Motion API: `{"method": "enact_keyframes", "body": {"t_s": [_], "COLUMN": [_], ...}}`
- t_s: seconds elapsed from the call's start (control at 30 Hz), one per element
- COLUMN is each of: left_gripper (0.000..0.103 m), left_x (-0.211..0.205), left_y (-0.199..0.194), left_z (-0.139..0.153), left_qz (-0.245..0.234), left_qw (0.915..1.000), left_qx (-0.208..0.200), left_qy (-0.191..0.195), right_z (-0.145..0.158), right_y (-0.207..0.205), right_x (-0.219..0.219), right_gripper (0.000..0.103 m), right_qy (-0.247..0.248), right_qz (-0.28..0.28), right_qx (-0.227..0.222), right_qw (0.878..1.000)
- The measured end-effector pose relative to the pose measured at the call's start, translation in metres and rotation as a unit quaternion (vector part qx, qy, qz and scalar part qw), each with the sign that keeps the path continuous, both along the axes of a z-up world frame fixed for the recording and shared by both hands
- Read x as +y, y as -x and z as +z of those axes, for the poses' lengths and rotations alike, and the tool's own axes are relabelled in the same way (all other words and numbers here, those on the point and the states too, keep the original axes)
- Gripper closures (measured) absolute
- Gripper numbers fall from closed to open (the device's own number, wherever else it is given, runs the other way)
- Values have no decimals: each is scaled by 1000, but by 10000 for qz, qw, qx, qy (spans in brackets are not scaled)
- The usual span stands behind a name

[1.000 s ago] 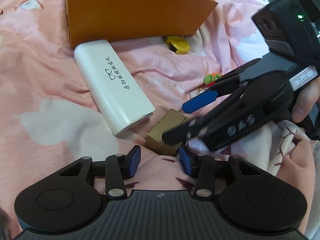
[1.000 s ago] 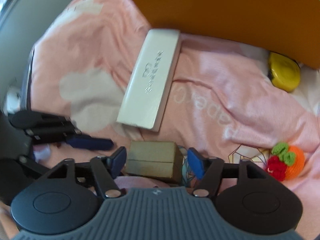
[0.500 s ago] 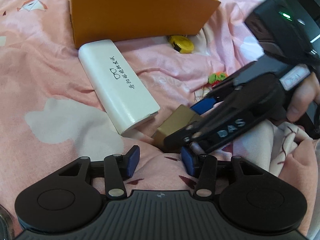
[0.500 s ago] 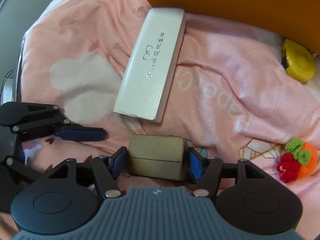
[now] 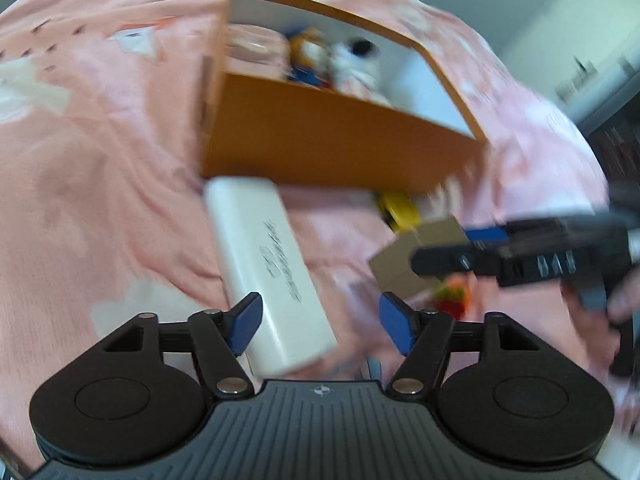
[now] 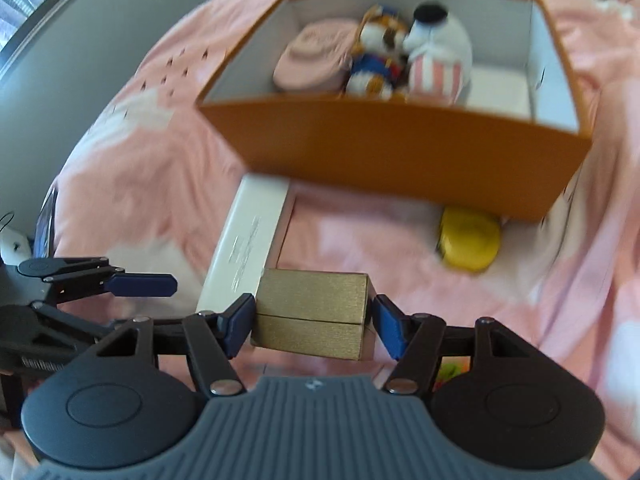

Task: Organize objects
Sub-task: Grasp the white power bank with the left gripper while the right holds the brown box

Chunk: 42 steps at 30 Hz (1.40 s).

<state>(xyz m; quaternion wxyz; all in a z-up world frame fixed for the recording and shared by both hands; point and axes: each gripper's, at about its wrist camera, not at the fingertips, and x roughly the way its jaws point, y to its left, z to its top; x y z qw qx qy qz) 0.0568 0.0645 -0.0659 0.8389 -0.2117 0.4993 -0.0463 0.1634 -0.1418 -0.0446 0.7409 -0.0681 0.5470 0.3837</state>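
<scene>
My right gripper is shut on a small gold box, its blue pads pressed on both sides, and holds it off the pink bedspread. From the left wrist view that gripper and the gold box hang at the right. My left gripper has its jaws opening. The near end of a long white case lies between its fingers, and no pad presses on it. An open orange box stands behind, with plush toys inside.
A yellow tape measure lies against the orange box's front wall. A small red and orange crochet toy sits on the bedspread under the right gripper. A person's hand holds the right gripper. Both views are blurred.
The right gripper closed on the gold box and lifted it off the bedspread. The left gripper's jaws widened and it shifted over the near end of the white case.
</scene>
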Motion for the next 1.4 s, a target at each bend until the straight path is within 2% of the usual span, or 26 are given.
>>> {"method": "enact_keyframes", "body": {"t_s": [0.1, 0.2, 0.3, 0.37, 0.53, 0.9, 1.2, 1.4], "left_gripper": [22, 20, 17, 17, 17, 25, 26, 31], "left_x": [3, -5, -14, -17, -20, -14, -8, -6], "left_y": [-17, -34, -45, -50, -58, -61, -42, -31], "left_z": [-9, -19, -27, -34, -47, -56, -36, -15], "left_qz": [339, 350, 144, 156, 268, 369, 450, 408], "left_qw": [9988, 9973, 9954, 9926, 9880, 9890, 9942, 9968], "left_qx": [117, 177, 277, 455, 733, 856, 411, 47], "left_qy": [-321, -628, -905, -1117, -1336, -1152, -890, -680], "right_z": [0, -5, -14, -19, -34, -50, -46, -29], "right_y": [-8, -12, -18, -21, -24, -30, -28, -27], "right_x": [7, 12, 12, 10, 4, -2, -5, -12], "right_gripper": [37, 37, 37, 37, 37, 37, 37, 37], "right_qy": [12, -12, -168, -236, -109, -256, -277, -515], "right_qz": [-47, -130, -230, -296, -376, -446, -456, -532], "right_qx": [-329, -529, -434, -371, -366, -116, -194, -291], "right_qw": [9994, 9985, 9987, 9986, 9986, 9986, 9984, 9968]}}
